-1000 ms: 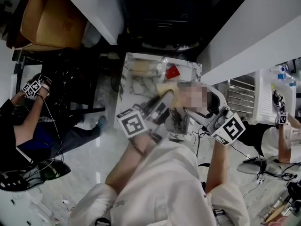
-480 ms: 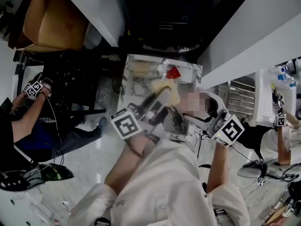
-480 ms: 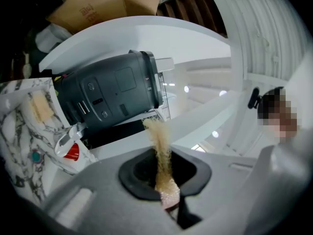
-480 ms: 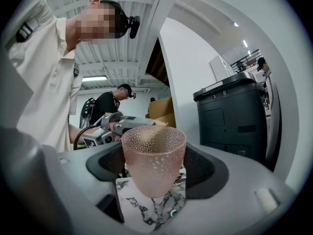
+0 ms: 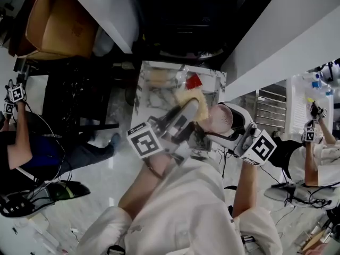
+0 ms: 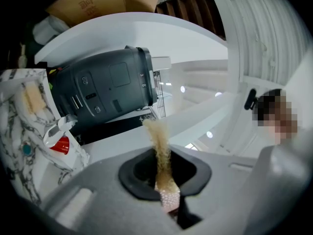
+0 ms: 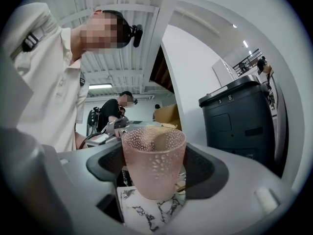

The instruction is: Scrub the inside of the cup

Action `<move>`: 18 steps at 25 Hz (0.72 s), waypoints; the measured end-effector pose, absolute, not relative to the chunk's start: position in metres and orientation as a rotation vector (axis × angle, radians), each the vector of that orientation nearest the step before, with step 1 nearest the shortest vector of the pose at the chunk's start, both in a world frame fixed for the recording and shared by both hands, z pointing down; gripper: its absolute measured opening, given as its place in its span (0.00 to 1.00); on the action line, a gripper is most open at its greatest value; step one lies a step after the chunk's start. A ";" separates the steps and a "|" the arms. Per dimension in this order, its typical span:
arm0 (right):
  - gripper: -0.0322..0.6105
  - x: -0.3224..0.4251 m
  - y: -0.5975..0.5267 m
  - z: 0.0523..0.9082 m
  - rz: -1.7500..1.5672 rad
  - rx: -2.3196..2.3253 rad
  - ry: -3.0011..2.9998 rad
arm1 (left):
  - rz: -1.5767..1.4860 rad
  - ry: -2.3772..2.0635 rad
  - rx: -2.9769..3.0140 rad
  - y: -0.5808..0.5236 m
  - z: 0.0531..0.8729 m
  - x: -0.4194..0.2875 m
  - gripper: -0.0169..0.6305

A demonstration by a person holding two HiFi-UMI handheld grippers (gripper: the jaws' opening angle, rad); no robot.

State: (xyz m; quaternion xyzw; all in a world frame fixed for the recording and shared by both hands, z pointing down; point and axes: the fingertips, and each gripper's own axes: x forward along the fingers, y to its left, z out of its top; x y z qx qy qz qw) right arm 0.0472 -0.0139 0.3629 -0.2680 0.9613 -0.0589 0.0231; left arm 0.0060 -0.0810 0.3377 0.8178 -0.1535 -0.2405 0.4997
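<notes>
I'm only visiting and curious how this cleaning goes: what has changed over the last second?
The left gripper, shut on the sponge, drew back slightly to the person's left, away from the pink cup. In the background, a bystander's arm lifted higher. The right gripper kept its hold on the cup in about the same spot, and nothing was let go.
</notes>
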 end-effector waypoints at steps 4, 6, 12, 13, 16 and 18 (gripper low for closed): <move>0.62 0.048 -0.008 0.355 -0.186 -0.807 2.920 | -0.545 -0.375 1.975 -0.073 0.349 0.007 0.06; 0.62 0.051 -0.009 0.349 -0.188 -0.799 2.901 | -0.522 -0.386 1.978 -0.073 0.353 0.008 0.06; 0.62 0.055 -0.006 0.340 -0.176 -0.803 2.866 | -0.470 -0.404 1.974 -0.066 0.369 0.004 0.06; 0.62 0.056 -0.006 0.339 -0.176 -0.812 2.863 | -0.461 -0.406 1.972 -0.065 0.371 0.003 0.06; 0.62 0.063 -0.008 0.342 -0.184 -0.846 2.852 | -0.439 -0.413 1.973 -0.061 0.375 0.000 0.06; 0.62 0.068 -0.011 0.347 -0.196 -0.871 2.845 | -0.434 -0.406 1.977 -0.059 0.374 0.000 0.06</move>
